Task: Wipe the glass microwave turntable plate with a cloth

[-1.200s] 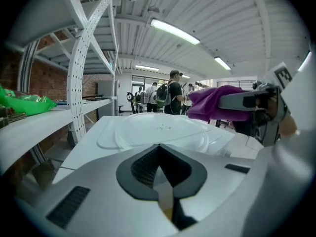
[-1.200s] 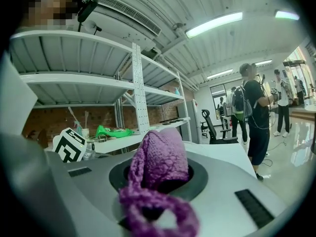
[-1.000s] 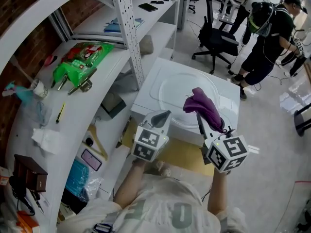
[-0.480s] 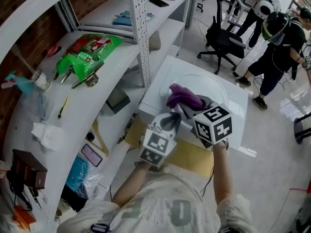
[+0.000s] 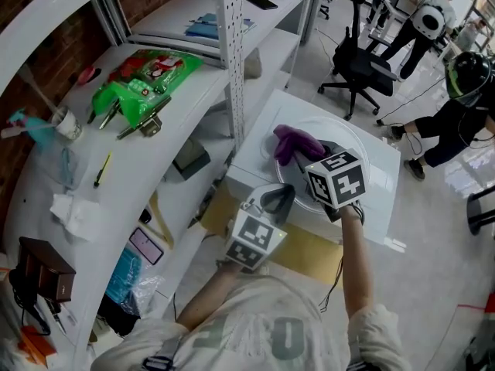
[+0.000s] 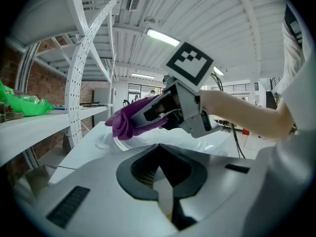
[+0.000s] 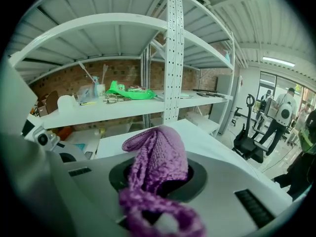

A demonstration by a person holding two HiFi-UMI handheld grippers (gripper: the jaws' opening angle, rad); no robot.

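Purple knitted cloth (image 5: 292, 141) clamped in right gripper (image 5: 304, 154), pressed on shelf-side rim of round clear glass turntable plate (image 5: 357, 159) atop white surface (image 5: 261, 130); left gripper (image 5: 279, 199) closed, empty, at front edge.

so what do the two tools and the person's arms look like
The left tool and right tool are light grey plastic bodies with dark jaw openings, each carrying a white cube printed with black square markers. The person wears a pale short-sleeved T-shirt with faded lettering.
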